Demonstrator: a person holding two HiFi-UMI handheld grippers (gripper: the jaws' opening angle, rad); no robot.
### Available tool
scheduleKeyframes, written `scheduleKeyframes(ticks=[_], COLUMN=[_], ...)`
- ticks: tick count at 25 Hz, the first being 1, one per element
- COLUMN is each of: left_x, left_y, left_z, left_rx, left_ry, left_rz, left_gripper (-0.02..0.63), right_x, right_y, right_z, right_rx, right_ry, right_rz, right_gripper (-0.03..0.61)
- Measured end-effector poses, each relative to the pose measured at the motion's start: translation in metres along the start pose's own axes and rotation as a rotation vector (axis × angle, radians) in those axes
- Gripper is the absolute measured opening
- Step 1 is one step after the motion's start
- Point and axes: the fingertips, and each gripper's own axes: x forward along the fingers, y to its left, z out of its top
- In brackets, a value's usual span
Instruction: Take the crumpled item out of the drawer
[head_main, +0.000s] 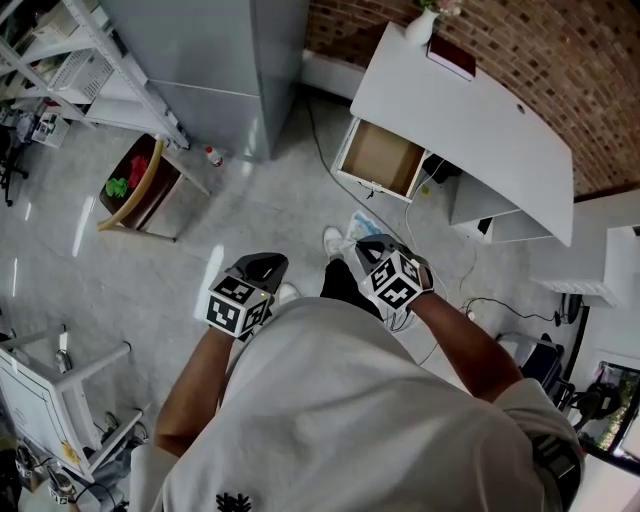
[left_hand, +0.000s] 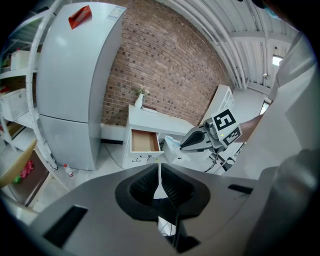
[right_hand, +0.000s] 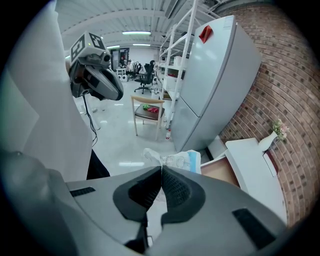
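My right gripper (right_hand: 161, 168) is shut on the crumpled item (right_hand: 173, 159), a white and blue wrapper that sticks out past the jaw tips. The head view shows that gripper (head_main: 371, 243) held above the floor with the crumpled item (head_main: 359, 226) at its tip, short of the open wooden drawer (head_main: 381, 158). The drawer looks bare inside. The left gripper (left_hand: 159, 171) is shut with nothing in it and sits beside my left hip (head_main: 262, 268). From the left gripper view, the right gripper (left_hand: 186, 145) and the wrapper (left_hand: 172, 148) hang in front of the drawer (left_hand: 144, 141).
The drawer belongs to a white desk (head_main: 470, 120) against a brick wall, with a vase (head_main: 421, 25) and a dark book (head_main: 451, 56) on top. A grey fridge (head_main: 220, 70), a wooden chair (head_main: 140, 185), a small bottle (head_main: 213, 156), white shelving and floor cables surround me.
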Motion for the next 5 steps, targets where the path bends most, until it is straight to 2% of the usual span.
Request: scheduleKeyframes(ticks=[5], left_x=[0.0094], left_y=[0.0004], left_z=[0.0057], left_rx=[-0.003], left_ry=[0.005], left_rz=[0.001], left_gripper=[0.031], right_x=[0.0007], right_y=[-0.0094], right_z=[-0.0053], right_rx=[0.007], right_ry=[-0.001], right_rz=[-0.001], right_gripper=[0.029])
